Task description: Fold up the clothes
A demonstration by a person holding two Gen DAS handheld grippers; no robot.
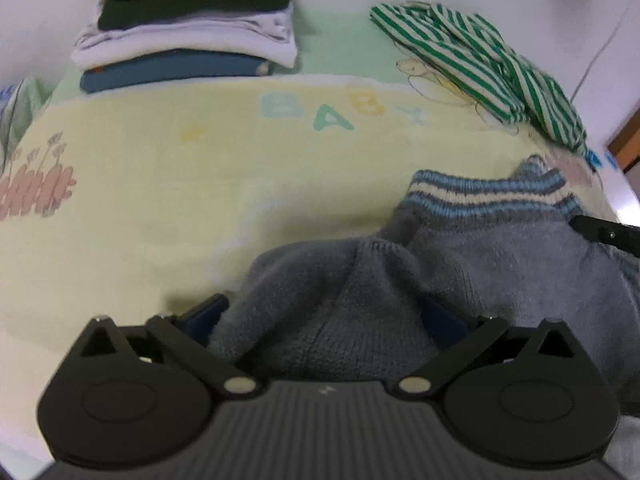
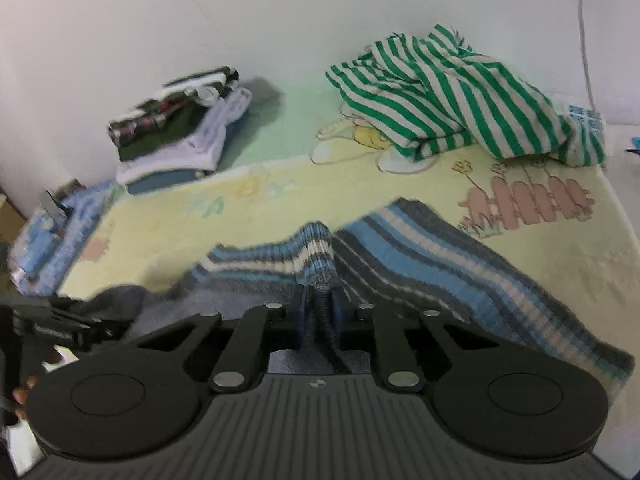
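A grey knit sweater (image 1: 480,256) with a blue and white striped hem lies crumpled on the yellow baby blanket (image 1: 160,200). My left gripper (image 1: 324,304) stands wide open over it, a mound of grey knit bulging between its spread fingers. In the right wrist view, my right gripper (image 2: 320,300) is shut on a pinched fold of the sweater (image 2: 420,256) at its striped band. The right gripper's black fingertip (image 1: 600,232) shows at the sweater's right edge. The left gripper (image 2: 60,320) appears at the far left, on the grey part.
A stack of folded clothes (image 1: 188,28) (image 2: 180,132) stands at the back left by the white wall. A crumpled green and white striped garment (image 1: 480,64) (image 2: 452,100) lies at the back right. A blue patterned cloth (image 2: 52,236) hangs off the blanket's left edge.
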